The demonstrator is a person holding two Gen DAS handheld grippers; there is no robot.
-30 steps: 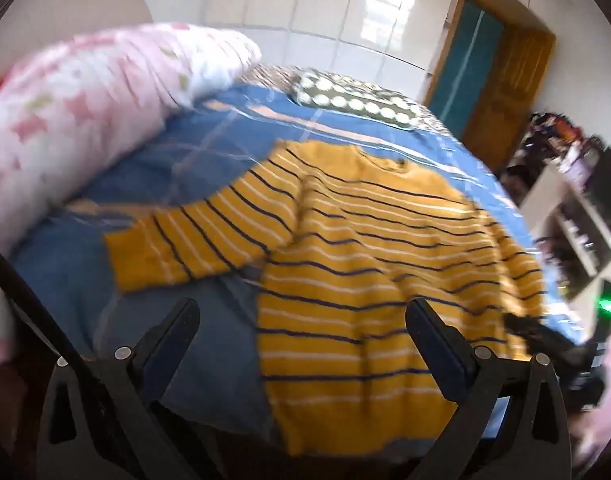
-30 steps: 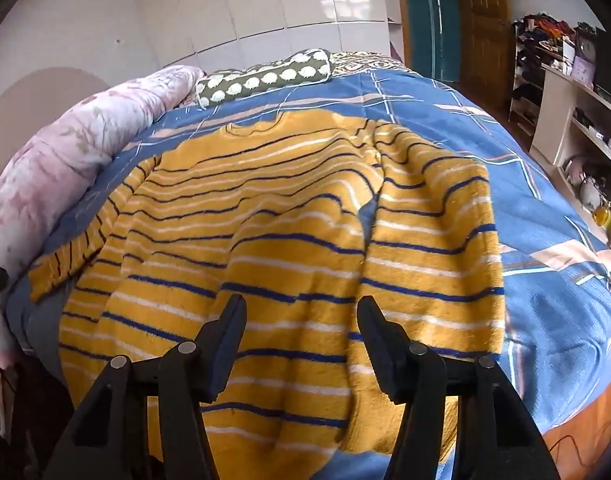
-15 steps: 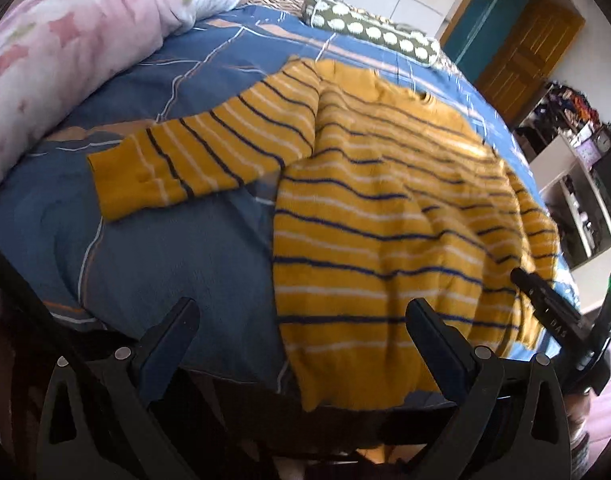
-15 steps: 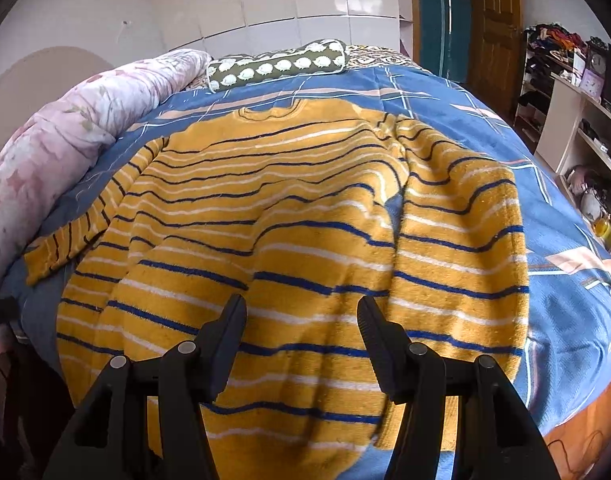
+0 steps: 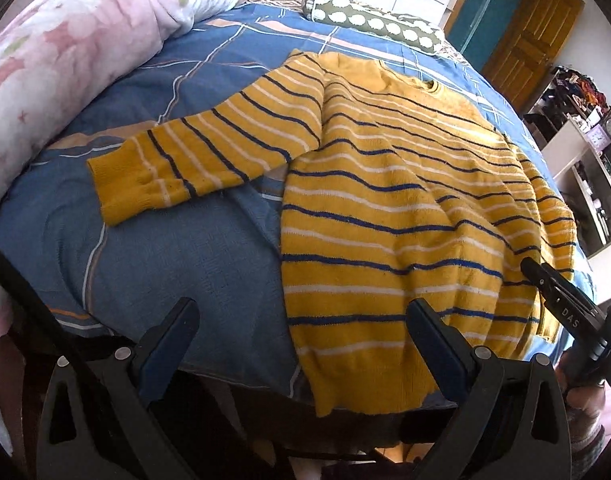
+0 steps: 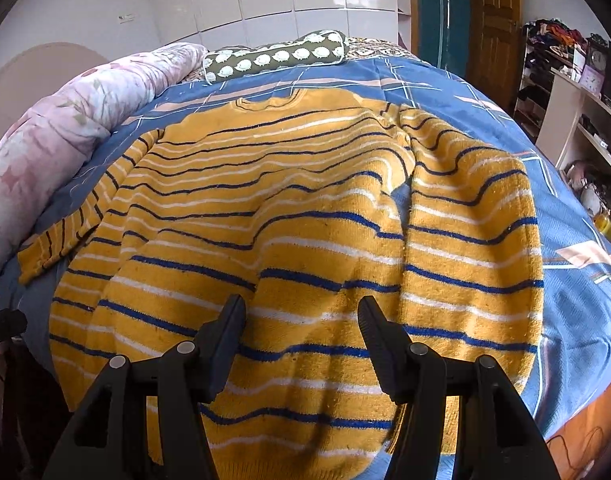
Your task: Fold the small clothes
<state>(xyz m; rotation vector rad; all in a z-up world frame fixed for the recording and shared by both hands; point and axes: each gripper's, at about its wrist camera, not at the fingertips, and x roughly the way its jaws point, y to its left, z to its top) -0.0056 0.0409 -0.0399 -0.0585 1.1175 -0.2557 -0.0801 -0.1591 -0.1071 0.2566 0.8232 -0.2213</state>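
A yellow sweater (image 5: 385, 200) with blue and white stripes lies flat on the blue bedspread (image 5: 165, 260). Its left sleeve (image 5: 201, 152) stretches out to the left. Its right sleeve (image 6: 473, 248) lies folded down along the body. My left gripper (image 5: 301, 316) is open and empty, near the bed's front edge at the sweater's lower left hem. My right gripper (image 6: 301, 312) is open and empty above the sweater's lower body. The right gripper also shows in the left wrist view (image 5: 561, 304) at the right.
A pink floral duvet (image 5: 65, 48) is rolled along the left side of the bed. A green dotted pillow (image 6: 277, 58) lies at the head. White shelves (image 6: 577, 120) with clutter stand at the right, beside a wooden door (image 6: 493, 24).
Both grippers have risen and tilted down toward the bed, so the sweater fills more of each view. Both stay open and the sweater has not moved.
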